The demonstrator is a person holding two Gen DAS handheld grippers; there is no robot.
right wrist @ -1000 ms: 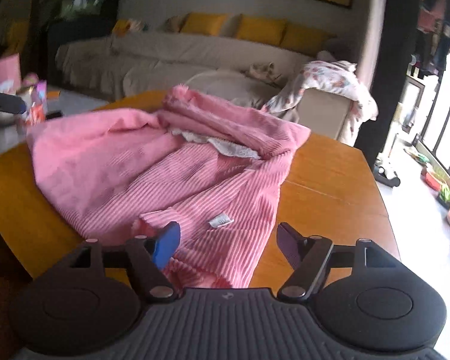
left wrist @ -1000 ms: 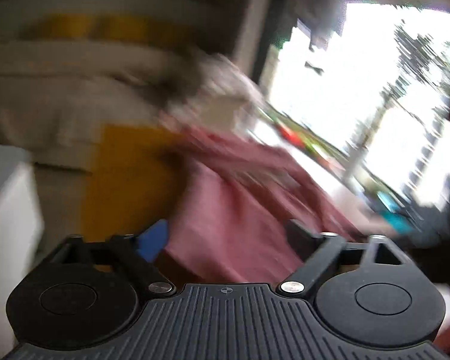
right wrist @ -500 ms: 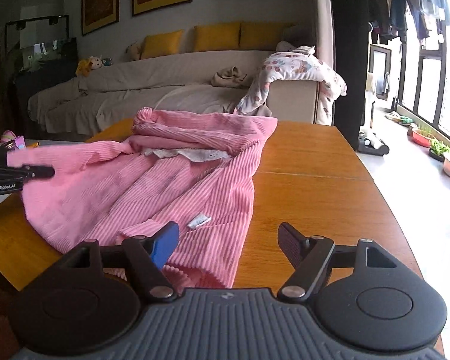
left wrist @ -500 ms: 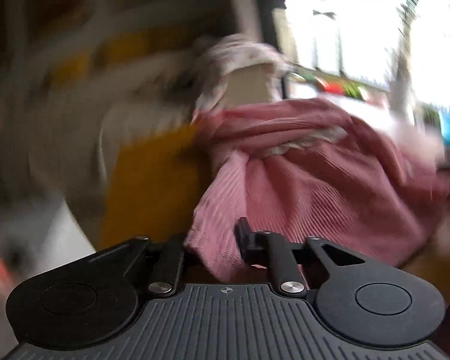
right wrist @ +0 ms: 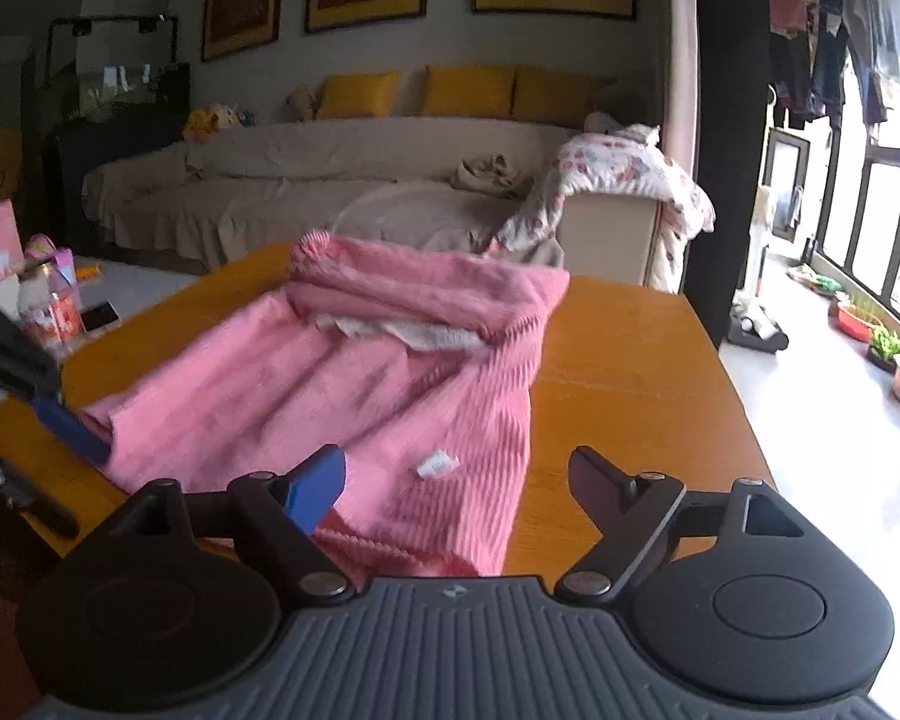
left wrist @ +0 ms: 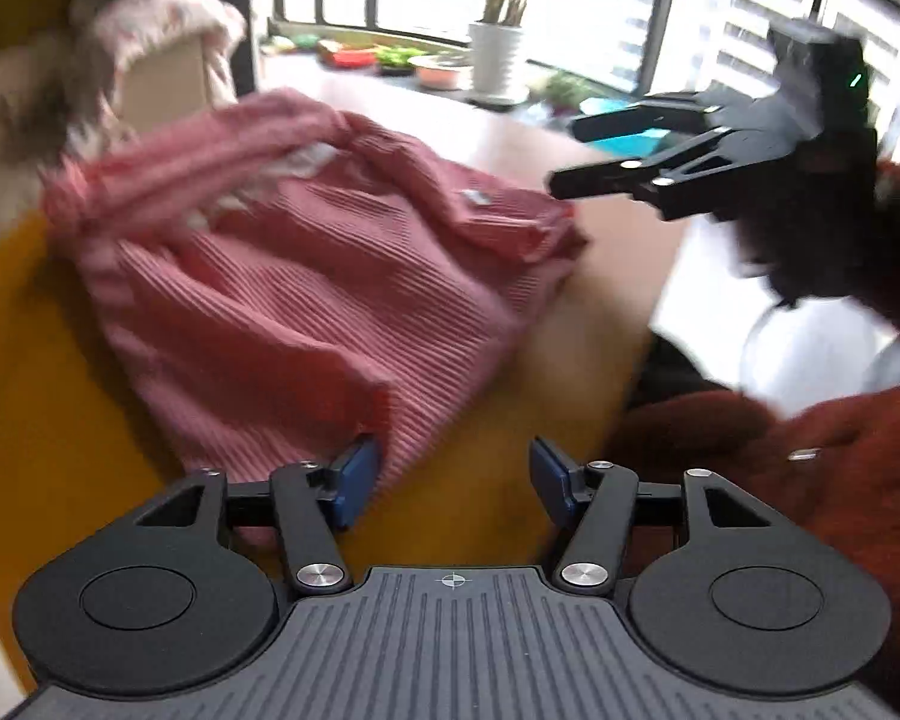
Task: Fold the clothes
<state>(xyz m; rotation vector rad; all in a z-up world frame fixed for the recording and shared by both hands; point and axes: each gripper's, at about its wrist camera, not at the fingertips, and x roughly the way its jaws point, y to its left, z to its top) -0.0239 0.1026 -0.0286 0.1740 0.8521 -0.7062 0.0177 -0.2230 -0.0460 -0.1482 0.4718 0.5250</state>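
Just ahead of both claws, the pink ribbed garment (right wrist: 354, 384) lies crumpled on the wooden table (right wrist: 630, 384). Its near hem touches the left gripper's (left wrist: 450, 474) left pad, jaws opening, pads not pressing. Over its other edge, the right gripper (right wrist: 456, 480) is opening wide, holding nothing.

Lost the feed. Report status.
Left gripper opening, pink garment edge at one pad. Right gripper opening, empty. Garment unfolded on table. Nothing in the way.
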